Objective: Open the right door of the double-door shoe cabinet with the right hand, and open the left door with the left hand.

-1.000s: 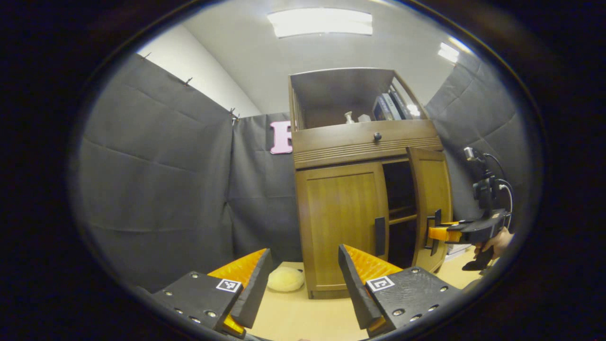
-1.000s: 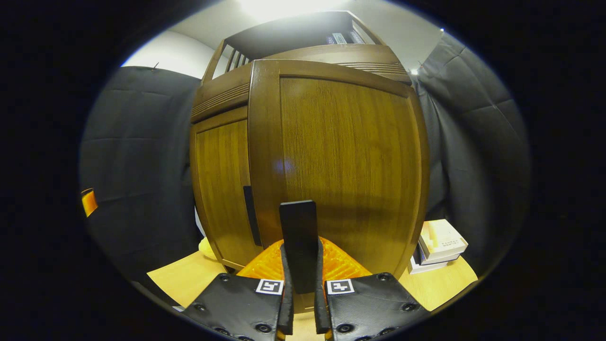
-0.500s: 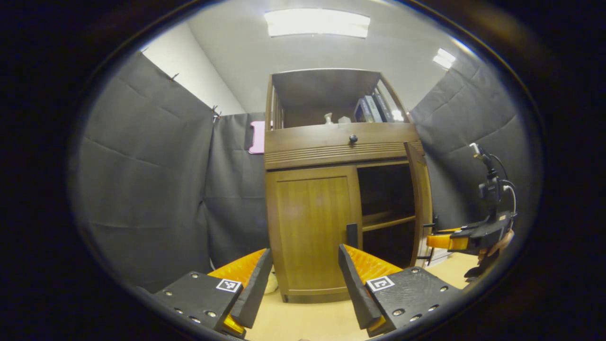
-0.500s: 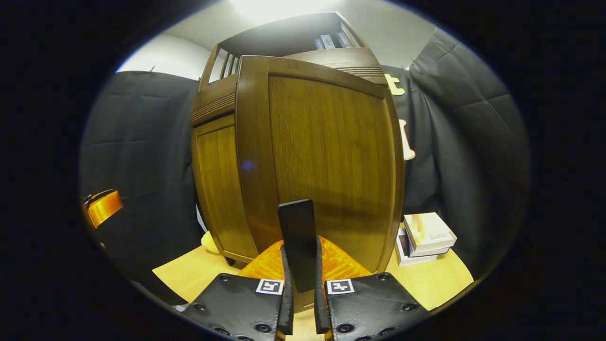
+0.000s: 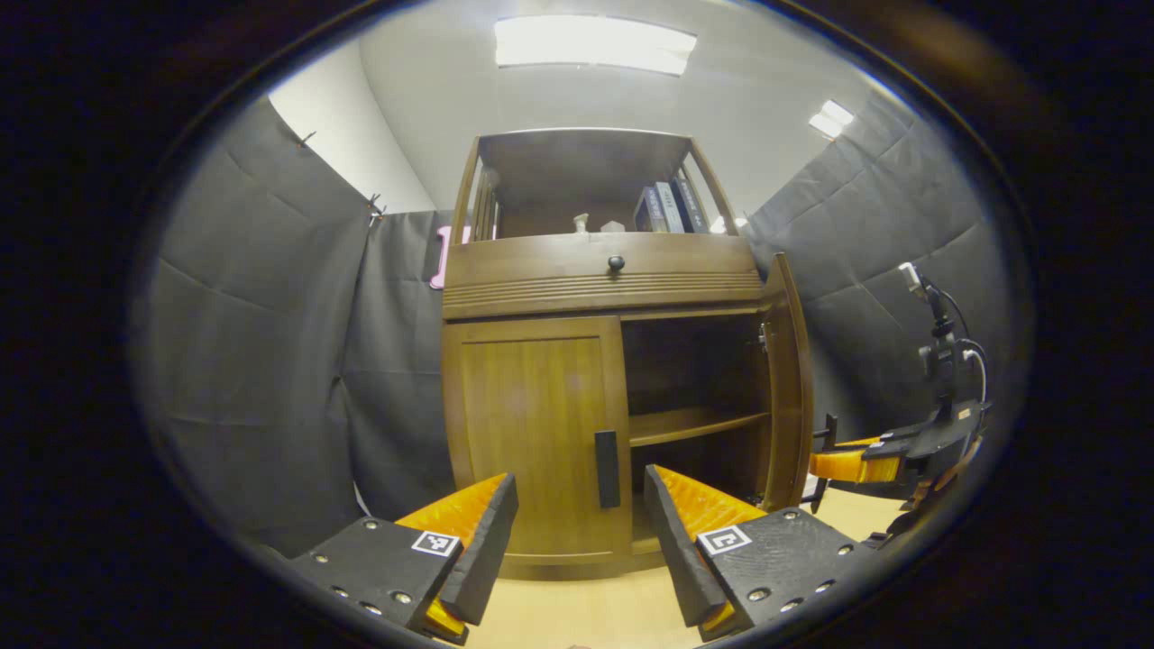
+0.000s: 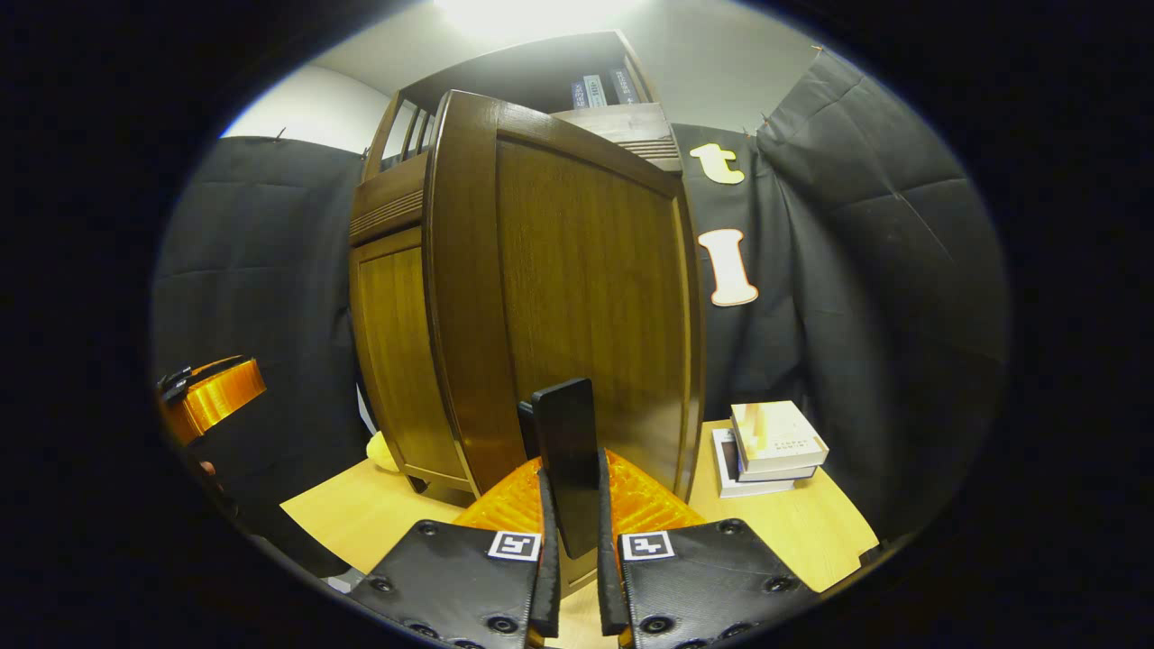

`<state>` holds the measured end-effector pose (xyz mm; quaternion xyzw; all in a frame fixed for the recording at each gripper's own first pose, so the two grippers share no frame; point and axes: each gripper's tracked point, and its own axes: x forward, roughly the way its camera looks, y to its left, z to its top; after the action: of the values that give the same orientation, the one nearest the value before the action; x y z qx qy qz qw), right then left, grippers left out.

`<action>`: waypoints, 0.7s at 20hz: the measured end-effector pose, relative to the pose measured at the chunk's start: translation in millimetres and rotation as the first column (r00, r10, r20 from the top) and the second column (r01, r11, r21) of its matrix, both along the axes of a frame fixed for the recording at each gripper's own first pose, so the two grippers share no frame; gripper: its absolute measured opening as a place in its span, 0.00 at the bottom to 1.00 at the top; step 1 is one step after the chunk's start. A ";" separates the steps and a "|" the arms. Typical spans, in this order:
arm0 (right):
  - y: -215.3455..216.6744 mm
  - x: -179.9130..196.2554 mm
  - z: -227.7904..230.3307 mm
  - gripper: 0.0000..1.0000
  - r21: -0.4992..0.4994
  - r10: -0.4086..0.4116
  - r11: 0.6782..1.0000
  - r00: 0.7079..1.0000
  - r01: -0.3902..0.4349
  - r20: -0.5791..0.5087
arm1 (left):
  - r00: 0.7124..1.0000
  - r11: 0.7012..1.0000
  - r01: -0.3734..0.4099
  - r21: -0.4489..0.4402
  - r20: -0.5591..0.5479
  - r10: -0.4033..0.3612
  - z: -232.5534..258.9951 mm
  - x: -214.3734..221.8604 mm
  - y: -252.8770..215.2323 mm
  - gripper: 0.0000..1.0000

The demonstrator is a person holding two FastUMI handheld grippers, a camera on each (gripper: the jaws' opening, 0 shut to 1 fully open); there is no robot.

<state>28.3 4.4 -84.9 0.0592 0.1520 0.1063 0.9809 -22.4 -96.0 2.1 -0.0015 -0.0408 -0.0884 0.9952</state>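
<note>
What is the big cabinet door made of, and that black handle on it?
The right door looks like brown wood or wood veneer: fine vertical grain lines run down it, and a soft sheen suggests varnish. Its black handle, pinched by the right hand-held gripper, looks smooth and matte. It could be painted metal or plastic; the look alone doesn't settle it.

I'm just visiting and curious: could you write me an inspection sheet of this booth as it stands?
Surface: light wooden floor.
Job's things: cabinet's right door swung open; left door closed.
Clutter: stacked books beside the cabinet; books on top shelf.
Grippers: right claw clamped on right door's black handle; left claw open, off the left door.
Cables: wire on the right claw.
Surroundings: black cloth walls, ceiling light.
</note>
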 end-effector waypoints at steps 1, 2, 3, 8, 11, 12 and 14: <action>-6.0 -1.8 0.5 0.19 -0.004 -0.007 1.000 1.000 0.007 0.001 | 1.000 1.000 0.007 0.000 -0.001 -0.007 -0.8 0.9 -4.7 0.79; -11.8 -4.0 0.3 0.19 -0.005 -0.014 1.000 1.000 0.014 0.000 | 1.000 1.000 0.013 0.002 -0.001 -0.013 -1.0 1.7 -8.6 0.79; -17.6 -5.6 1.1 0.15 -0.004 -0.021 1.000 1.000 0.021 0.000 | 1.000 1.000 0.017 0.004 0.000 -0.017 -1.3 1.4 -10.1 0.81; -44.4 -11.6 -1.1 0.15 -0.009 -0.050 0.999 0.999 0.050 0.003 | 0.999 0.999 0.039 0.012 0.001 -0.039 -0.7 -1.8 -32.7 0.80; -58.3 -12.5 -0.9 0.15 0.007 -0.065 0.998 0.998 0.065 0.004 | 0.999 0.999 0.046 0.025 0.000 -0.046 -1.3 1.2 -44.3 0.79; -63.8 -13.3 -0.9 0.14 0.011 -0.070 0.997 0.998 0.070 0.005 | 0.999 0.998 0.050 0.027 -0.004 -0.050 -2.4 1.0 -48.6 0.82; -74.0 -13.1 -2.2 0.14 0.009 -0.084 0.996 0.996 0.084 0.005 | 0.998 0.998 0.058 0.022 -0.010 -0.058 -6.1 0.8 -55.5 0.82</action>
<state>15.1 -69.5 -87.1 0.0697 0.1463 0.0656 0.9846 -21.7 -151.5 -4.0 0.0079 -0.0349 -0.1175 0.9924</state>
